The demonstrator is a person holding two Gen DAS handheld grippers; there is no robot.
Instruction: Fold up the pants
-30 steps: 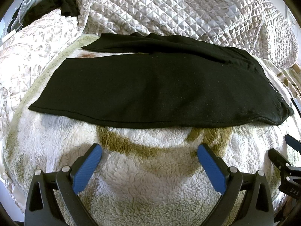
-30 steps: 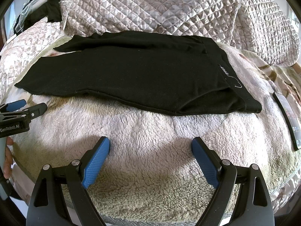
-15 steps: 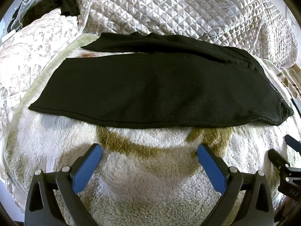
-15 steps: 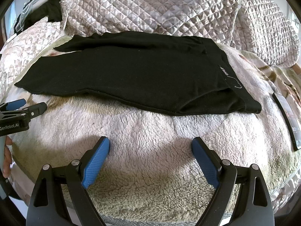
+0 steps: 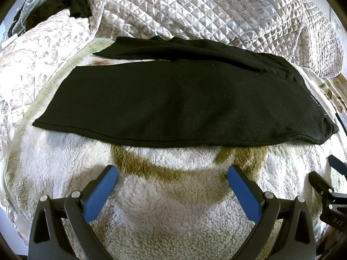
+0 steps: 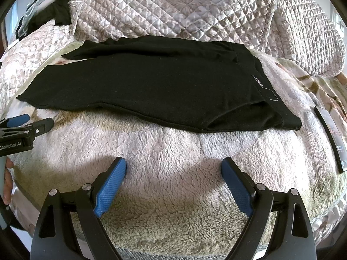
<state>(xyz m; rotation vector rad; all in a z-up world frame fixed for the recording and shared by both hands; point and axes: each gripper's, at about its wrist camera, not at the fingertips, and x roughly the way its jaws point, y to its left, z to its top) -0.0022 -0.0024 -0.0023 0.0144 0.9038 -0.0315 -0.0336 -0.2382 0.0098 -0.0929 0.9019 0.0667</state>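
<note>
Black pants (image 5: 173, 99) lie flat across a fleece blanket (image 5: 173, 195), one leg folded over the other, the waistband at the right and the leg ends at the left. In the right wrist view the pants (image 6: 151, 88) show a small white logo near the waistband. My left gripper (image 5: 172, 179) is open, hovering over bare blanket just short of the pants' near edge. Over the blanket below the waistband end, my right gripper (image 6: 173, 173) is also open. Nothing sits between either pair of blue pads. Each gripper shows at the edge of the other's view.
A quilted bedspread (image 5: 206, 10) is bunched up behind the pants. Dark clothing (image 5: 65, 2) lies at the far left corner. A dark phone (image 6: 331, 138) rests on the blanket at the right. A person's hand (image 6: 6, 179) holds the left gripper's handle.
</note>
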